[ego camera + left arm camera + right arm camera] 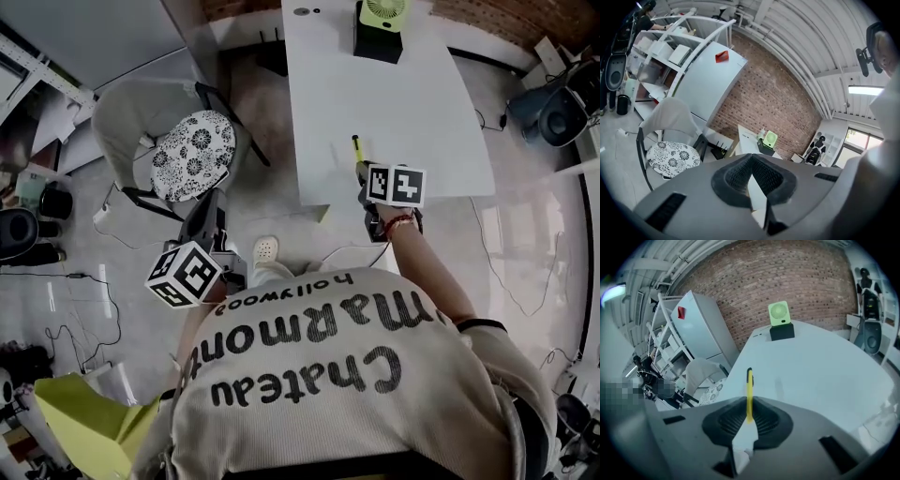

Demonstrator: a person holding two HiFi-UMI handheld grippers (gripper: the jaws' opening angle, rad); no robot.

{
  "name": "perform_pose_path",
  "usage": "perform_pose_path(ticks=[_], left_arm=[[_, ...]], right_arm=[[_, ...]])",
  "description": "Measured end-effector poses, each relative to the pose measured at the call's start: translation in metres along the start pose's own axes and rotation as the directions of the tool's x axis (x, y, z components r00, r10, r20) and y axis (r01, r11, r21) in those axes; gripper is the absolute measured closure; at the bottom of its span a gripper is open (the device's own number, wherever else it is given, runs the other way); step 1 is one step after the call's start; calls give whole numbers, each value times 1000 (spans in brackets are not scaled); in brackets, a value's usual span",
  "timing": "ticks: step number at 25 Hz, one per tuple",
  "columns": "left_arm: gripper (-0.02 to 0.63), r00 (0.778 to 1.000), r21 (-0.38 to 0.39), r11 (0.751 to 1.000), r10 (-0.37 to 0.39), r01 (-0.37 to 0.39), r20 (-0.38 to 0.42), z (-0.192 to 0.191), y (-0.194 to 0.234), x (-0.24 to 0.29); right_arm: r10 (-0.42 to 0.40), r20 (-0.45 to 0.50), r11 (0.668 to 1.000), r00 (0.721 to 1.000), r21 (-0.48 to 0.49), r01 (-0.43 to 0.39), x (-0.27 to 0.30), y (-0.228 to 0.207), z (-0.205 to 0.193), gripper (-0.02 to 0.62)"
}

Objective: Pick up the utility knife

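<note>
Brick wall (787, 273) backs the room, and a white table (403, 103) stands before it with a green fan (382, 14) at its far end. Left of the table sits a chair (192, 142) with a floral cushion.

The right gripper (749, 404) is out over the table's near edge, tilted down, its jaws clamped on the yellow knife (749, 385). The knife is gripped at its rear end. The rest of it sticks out forward past the jaws, over the tabletop and toward the fan, and it looks lifted clear of the surface.

The left gripper (752, 164) is off to the left over the floor, near the chair and well apart from the table. Its jaws are together with nothing between them.
</note>
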State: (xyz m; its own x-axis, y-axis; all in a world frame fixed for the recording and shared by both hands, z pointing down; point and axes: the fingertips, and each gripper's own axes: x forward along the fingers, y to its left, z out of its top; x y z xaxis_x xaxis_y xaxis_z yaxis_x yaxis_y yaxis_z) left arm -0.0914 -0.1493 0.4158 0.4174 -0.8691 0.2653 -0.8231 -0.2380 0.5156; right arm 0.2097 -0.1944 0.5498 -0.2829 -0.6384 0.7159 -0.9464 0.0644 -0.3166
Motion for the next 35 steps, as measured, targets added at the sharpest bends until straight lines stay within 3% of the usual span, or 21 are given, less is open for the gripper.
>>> perform_pose_path(ticks=[14, 21, 35], left_arm=[[604, 995, 34, 995, -97, 96, 34, 0, -50, 30], [604, 990, 65, 989, -138, 136, 37, 6, -75, 38], [604, 971, 178, 961, -228, 211, 79, 41, -119, 47]], right_arm=[[81, 202, 992, 976, 74, -98, -81, -2, 44, 554], [140, 283, 980, 949, 98, -174, -108, 9, 70, 554], [216, 410, 964, 886, 57, -261, -148, 32, 113, 552]])
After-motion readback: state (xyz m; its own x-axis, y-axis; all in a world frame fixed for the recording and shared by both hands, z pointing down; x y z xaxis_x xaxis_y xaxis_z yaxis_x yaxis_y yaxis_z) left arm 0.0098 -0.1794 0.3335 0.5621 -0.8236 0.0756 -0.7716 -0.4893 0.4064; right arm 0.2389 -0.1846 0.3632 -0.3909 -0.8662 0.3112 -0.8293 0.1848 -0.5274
